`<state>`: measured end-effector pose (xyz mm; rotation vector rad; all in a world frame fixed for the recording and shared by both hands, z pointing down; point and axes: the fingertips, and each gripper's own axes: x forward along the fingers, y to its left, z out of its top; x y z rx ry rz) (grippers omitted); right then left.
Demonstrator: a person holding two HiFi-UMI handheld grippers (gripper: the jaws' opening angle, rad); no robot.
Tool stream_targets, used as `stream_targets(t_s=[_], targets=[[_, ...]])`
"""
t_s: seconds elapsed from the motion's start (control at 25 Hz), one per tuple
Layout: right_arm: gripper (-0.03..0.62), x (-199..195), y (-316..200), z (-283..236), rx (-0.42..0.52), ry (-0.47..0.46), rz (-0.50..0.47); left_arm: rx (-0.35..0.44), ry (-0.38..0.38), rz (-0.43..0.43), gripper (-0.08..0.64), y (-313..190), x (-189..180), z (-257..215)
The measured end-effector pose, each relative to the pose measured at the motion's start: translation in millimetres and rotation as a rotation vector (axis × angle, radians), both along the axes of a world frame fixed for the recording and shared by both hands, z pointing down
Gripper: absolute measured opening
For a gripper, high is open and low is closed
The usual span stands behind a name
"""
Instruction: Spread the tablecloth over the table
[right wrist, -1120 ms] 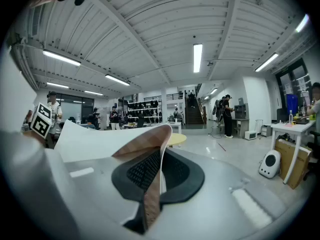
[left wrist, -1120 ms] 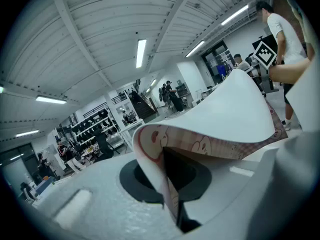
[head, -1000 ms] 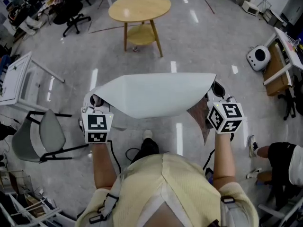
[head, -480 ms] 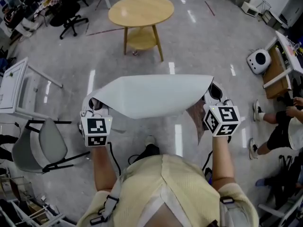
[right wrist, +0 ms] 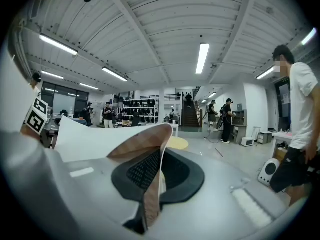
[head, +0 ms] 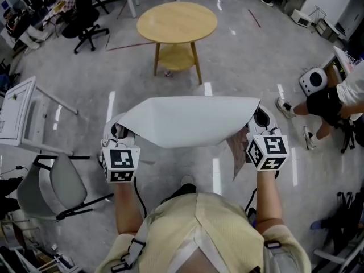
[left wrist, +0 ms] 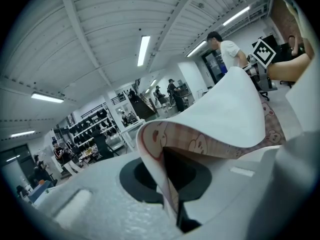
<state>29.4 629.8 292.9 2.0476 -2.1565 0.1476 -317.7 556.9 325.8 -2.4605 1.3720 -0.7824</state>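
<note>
Here the cloth [head: 187, 121] hangs in the air between the two grippers, in front of the person's body and above the grey floor [head: 244, 56]. It is not on the table [head: 177, 21]: this round wooden table stands farther ahead, well apart from the cloth. The left gripper [left wrist: 169, 184] has its jaws closed on the left end of the cloth. In the left gripper view the edge of the cloth goes down into the narrow line between the two dark pads, and from there the cloth curls up and bends to the right. Its outer side is white, and its inner side is pink with small bear drawings. The right gripper [right wrist: 152, 179] also has its jaws closed on the cloth, at the right end. In the right gripper view a thin folded edge stands up between the pads, and the white sheet runs away to the left. In the head view the cloth makes one wide white arch from one gripper to the other, with the white side up. Near the right gripper a patterned flap hangs down below it. Both grippers are at about the same height, with their marker cubes toward the person. A grey chair [head: 54, 183] stands at the left, near the left gripper. Another person [head: 333, 98] is at the right edge, well apart from the cloth.
</note>
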Motion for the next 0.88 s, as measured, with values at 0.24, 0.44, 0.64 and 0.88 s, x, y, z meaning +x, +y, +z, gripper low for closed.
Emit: stream_targets(t_s=[0.24,0.44,0.64,0.88], targets=[[0.008,-8.7,-21.4,-0.8,-0.002,0.021,0.008,0.012,0.008,0.008,0.005,-27.0,-8.7,0.0],[0.008,-0.1,-45.7,2.6,-0.010,0.015,0.019,0.002,-0.012,0.020,0.004,-48.7,-1.6,3.1],[0.008,3.1,-97.9,7.1,-0.023,0.001,-0.013,-0.020,-0.032,-0.014,0.003,-82.9,0.9,9.1],[0.008,22.0,-149.2,11.9,-0.045,0.003,-0.076,-0.052,-0.056,-0.051,0.003,-123.1,22.6,16.5]])
